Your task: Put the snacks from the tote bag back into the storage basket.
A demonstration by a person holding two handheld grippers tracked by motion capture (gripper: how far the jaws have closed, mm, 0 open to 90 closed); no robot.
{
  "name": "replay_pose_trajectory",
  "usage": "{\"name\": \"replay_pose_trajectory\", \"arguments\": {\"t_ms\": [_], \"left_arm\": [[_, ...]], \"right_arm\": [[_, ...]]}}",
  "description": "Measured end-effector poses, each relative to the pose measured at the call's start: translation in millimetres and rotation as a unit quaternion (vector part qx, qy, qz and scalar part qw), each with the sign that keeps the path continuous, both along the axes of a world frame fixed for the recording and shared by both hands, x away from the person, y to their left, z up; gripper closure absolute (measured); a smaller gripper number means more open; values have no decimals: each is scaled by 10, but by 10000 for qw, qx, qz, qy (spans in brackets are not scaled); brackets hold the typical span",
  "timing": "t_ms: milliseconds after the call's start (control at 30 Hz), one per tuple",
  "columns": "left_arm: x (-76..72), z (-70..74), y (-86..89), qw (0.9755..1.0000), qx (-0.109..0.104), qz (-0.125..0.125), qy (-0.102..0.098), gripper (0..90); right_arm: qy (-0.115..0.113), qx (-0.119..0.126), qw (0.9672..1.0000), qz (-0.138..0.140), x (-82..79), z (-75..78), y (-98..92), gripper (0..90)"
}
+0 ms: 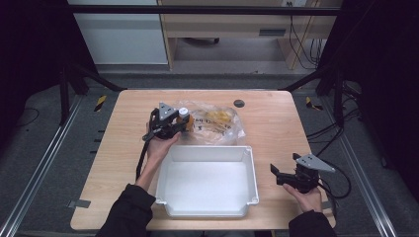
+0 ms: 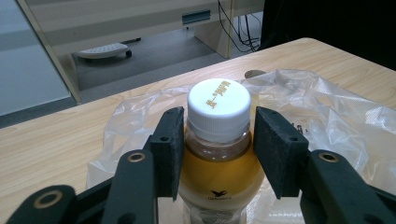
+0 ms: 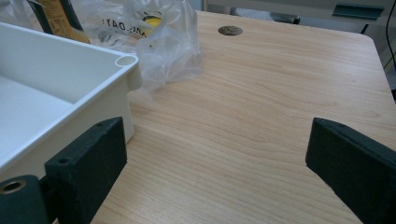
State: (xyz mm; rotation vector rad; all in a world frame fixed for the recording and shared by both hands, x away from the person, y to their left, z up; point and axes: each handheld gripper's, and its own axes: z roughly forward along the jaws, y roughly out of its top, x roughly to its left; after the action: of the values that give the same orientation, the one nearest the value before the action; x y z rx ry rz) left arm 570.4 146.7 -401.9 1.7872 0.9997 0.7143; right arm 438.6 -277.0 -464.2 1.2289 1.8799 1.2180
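While the left gripper (image 2: 217, 154) squeezes the upright bottle (image 2: 219, 163) at its neck, the white bin (image 1: 207, 181) waits at five o'clock; the right gripper (image 3: 215, 168) rests open.

light: even, overhead | edges: dark surround in high view | shadows: soft | blur: slight softness, near jaws unsharp

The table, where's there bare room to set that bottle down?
The white bin is empty inside. Bare wood lies right of the plastic bag, toward the table edge, and left of the bin. It is crowded behind the bin, where the left tongs flank the bottle against the bag.
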Motion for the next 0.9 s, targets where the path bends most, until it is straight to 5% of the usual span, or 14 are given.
{"name": "replay_pose_trajectory", "arguments": {"t_ms": [900], "left_arm": [[114, 15, -49, 10000, -84, 14, -14, 585]], "right_arm": [[25, 5, 10000, 14, 2, -1, 2, 56]]}}
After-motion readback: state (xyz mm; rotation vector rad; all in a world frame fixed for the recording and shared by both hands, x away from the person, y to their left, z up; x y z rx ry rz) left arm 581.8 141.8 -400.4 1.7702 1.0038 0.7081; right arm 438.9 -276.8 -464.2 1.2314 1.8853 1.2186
